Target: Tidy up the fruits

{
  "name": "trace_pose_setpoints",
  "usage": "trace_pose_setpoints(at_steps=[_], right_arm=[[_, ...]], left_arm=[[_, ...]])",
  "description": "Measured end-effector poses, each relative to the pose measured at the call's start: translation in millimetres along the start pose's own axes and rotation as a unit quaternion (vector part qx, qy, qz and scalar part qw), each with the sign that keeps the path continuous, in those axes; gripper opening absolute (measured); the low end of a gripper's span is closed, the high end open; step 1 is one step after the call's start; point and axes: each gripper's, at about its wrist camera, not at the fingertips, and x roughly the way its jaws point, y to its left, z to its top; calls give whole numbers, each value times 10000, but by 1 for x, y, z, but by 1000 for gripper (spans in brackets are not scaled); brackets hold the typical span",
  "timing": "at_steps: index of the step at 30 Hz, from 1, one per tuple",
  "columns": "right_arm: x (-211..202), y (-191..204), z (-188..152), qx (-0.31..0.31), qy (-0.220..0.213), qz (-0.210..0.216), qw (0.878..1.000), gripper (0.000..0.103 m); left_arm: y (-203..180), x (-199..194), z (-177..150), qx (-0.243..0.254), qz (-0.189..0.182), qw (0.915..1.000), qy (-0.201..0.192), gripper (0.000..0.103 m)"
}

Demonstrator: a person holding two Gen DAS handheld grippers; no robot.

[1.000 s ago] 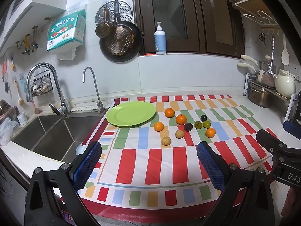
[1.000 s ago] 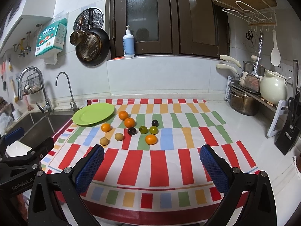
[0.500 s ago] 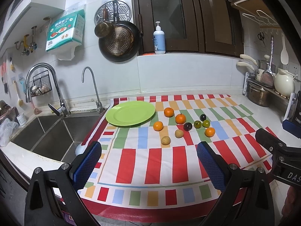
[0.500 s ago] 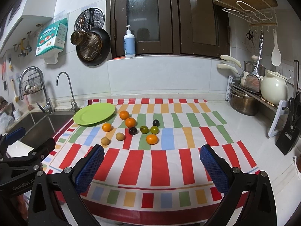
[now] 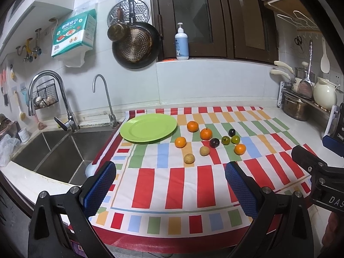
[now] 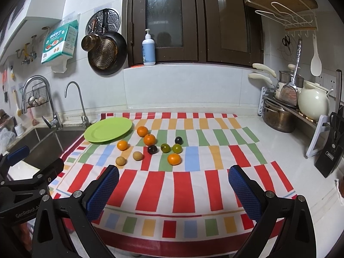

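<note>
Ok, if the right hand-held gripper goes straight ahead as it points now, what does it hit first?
Probably the striped cloth: nothing lies between the open right hand-held gripper and it. Continuing low along the cloth, the nearest orange would likely be the first fruit met, though depth is hard to judge here.

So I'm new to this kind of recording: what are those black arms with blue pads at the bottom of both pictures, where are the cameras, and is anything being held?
Those are two hand-held grippers, one in each of a person's hands; there is no robot. Each carries a wide-angle camera looking forward along its own two fingers. The left gripper and the right gripper are both open and hold nothing. Each also shows at the edge of the other's picture.

On the counter lies a striped cloth. On it sit a green plate with nothing on it, four oranges, including one nearest the grippers, two brown fruits, two green ones and two dark ones. A sink is on the left.
</note>
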Motion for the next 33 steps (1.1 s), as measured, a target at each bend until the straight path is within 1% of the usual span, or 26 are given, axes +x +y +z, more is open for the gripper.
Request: trace_pose_setpoints(at_steps=[11,15,22,24,28,33], right_arm=[[18,6,-5,-85,136,-25,9999,102],[31,10,-5,-90,236,-25,9997,102],[61,22,-1,-56,390,-72,9992,102],[71,26,2,-63,445,-105,9989,102],[90,34,4,-58,557,-231,9982,102],[113,41,6,5,745,-453,9962,102]], left_arm=[[2,21,-2,29,-21,9998,173,103],[3,33,0,133,-72,9997,202,103],[11,63,8,233,-315,9987,324,103],[13,75,11,282,-396,9981,368,101],[18,98,18,420,-576,9965,433,99],[19,124,24,611,-892,9925,569,98]])
